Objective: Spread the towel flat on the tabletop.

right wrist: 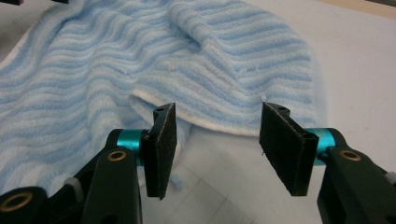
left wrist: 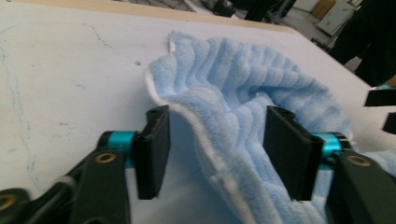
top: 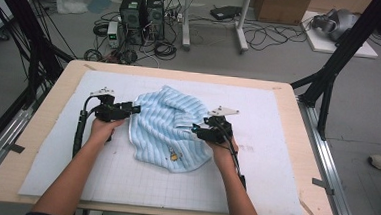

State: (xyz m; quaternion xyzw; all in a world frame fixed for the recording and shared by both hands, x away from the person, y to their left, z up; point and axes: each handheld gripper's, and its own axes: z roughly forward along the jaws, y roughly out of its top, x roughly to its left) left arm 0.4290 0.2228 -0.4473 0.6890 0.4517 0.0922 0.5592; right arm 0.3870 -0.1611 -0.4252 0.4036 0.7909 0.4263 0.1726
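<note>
Here, both hand-held grippers gape — towel [top: 169, 129] between.

White gridded mat [top: 123, 183] on wooden table [top: 42, 123]; computer towers [top: 143, 12], cables, cardboard box [top: 280, 7] behind.

towel [top: 167, 126]: light blue, white-striped, small yellowish motif, perhaps embroidered | mat [top: 124, 178]: white, faint grid | table [top: 311, 145]: pale wood

Crumpled blue towel [top: 169, 131] bunches mid-counter [top: 286, 143], only obstacle on the white mat [top: 124, 178]. Left gripper [top: 136, 108] at its left edge, a raised fold between the parted fingers [left wrist: 152, 151]. Right gripper [top: 195, 130] over its right side. Bare mat all round: near side, far strip, both flanks.
</note>
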